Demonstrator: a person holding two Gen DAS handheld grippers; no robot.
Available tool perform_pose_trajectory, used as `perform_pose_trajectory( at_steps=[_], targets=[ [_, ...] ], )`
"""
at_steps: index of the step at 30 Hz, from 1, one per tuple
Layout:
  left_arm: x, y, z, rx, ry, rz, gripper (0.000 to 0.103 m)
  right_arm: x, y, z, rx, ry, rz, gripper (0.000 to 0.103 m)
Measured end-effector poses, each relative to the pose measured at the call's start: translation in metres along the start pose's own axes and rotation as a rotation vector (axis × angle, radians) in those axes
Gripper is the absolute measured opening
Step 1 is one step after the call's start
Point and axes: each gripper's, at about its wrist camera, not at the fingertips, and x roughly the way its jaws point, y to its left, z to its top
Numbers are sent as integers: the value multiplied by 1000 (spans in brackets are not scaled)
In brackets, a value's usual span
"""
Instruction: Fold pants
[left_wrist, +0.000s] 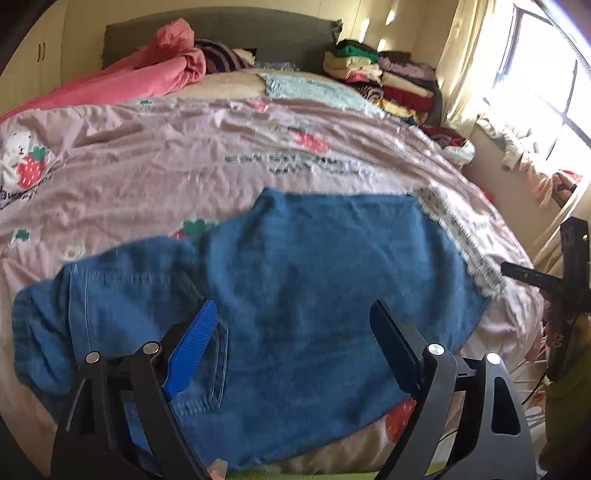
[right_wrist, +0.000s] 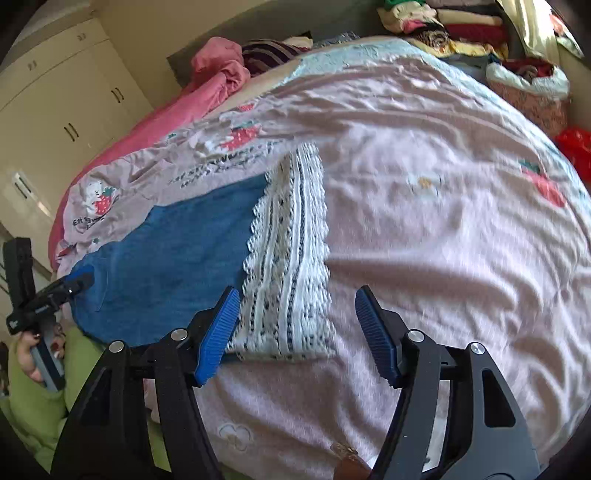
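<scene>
The left gripper (left_wrist: 291, 328) is hovering wide open just above the pants (left_wrist: 295, 295), gripping nothing. The right gripper (right_wrist: 297, 321) is also gaping wide, hanging over the lace cuff (right_wrist: 288, 251) at the pants' right end. The pants are lying flattened across the near edge of the bed (left_wrist: 184, 155), on the pink quilt (right_wrist: 443, 258).

The risk, as I judge it, is a shallow pinch. The denim is looking thick and stiff, so a gripper could be catching only the top layer and the fold would be coming out skewed. The cuff is an open knitted lace with scalloped edges; a ridged finger pad could be snagging in its holes. The quilt beneath the pants is soft and wrinkled, so it may be getting pinched along with the fabric and dragged.

Beyond the pants, a bunched coral blanket (left_wrist: 162, 70) and a stack of folded clothes (left_wrist: 388, 81) are sitting by the headboard.
</scene>
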Motion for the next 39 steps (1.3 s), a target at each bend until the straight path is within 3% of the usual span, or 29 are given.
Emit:
perform_pose_trajectory(
  at_steps=[9, 13, 17, 19, 22, 26, 35, 38, 39],
  targets=[
    [18, -13, -19, 26, 70, 71, 84, 22, -6, -7, 31, 47, -16, 57],
    [29, -18, -25, 41, 116, 87, 84, 23, -3, -11, 15, 54, 12, 39],
    [38, -25, -29, 78, 152, 114, 84, 23, 4, -12, -21, 64, 13, 29],
    [39, -24, -29, 78, 158, 114, 84, 20, 7, -13, -36, 62, 5, 16],
    [42, -24, -30, 78, 168, 115, 84, 10, 12, -13, -70, 46, -19, 11],
    [41, -23, -30, 73, 168, 111, 84, 2, 23, -17, -158, 46, -87, 11],
    [43, -21, -29, 61, 171, 100, 84, 18, 12, -23, -126, 94, -139, 14],
    [43, -21, -29, 58, 167, 96, 84, 11, 13, -20, -118, 86, -139, 23],
    [41, -20, -29, 53, 160, 90, 84, 5, 14, -19, -119, 70, -148, 30]
  ],
)
